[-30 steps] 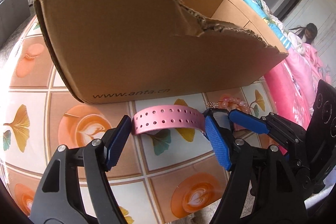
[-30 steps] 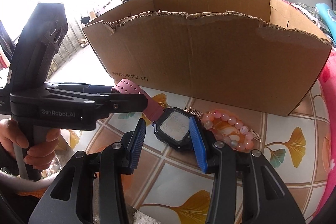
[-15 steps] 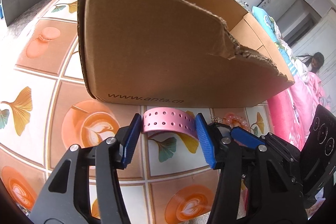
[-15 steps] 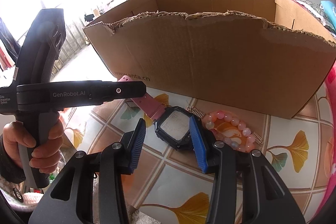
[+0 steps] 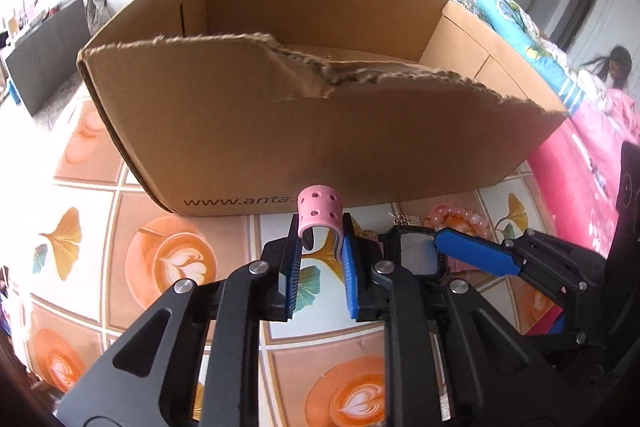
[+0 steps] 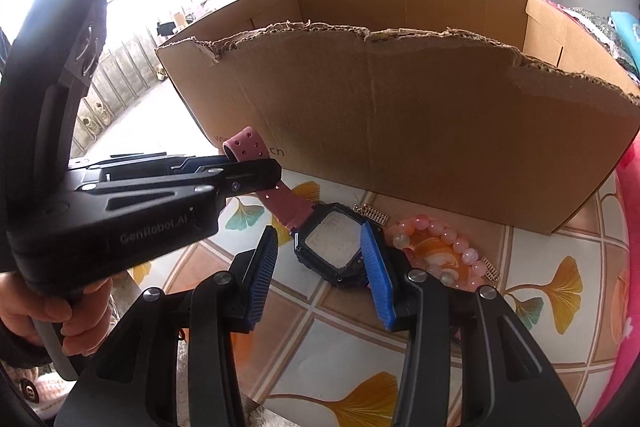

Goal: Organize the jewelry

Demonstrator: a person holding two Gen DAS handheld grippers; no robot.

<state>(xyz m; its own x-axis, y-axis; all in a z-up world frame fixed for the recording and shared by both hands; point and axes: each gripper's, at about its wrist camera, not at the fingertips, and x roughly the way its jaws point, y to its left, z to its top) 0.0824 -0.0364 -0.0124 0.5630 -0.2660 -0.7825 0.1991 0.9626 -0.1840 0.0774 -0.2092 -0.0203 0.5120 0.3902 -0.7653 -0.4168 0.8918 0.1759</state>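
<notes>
One watch [image 6: 338, 247] on the tiled tablecloth [image 6: 352, 351], just in front of the one cardboard box [image 6: 400, 131]. Dark square case, one pink perforated strap [image 5: 320, 207] showing clearly.

My left gripper [image 5: 320, 267]: its jaws have just been closing, and the strap is between them. Both blue pads press the strap from either side; the strap arches up in a loop above the fingertips. In the right wrist view the same gripper [image 6: 248, 173] reaches in from the left, clamped on the strap, whose tip sticks up past it against the box wall.

My right gripper [image 6: 320, 263]: two fingers partly spread, straddling the watch case. The right blue pad lies against the case edge. I cannot tell whether the left pad touches it; a gap shows there.

One pink bead bracelet [image 6: 440, 247] lies on the cloth just beside the watch, to its right. Two small gold-coloured metal pieces near it: one [image 6: 370, 213] by the watch's upper corner, one [image 6: 491, 269] at the bracelet's far side.

One hand [image 6: 60, 323] in view, gripping the left gripper's handle.

The box is open-topped, front edge torn; I see nothing inside it from here.
</notes>
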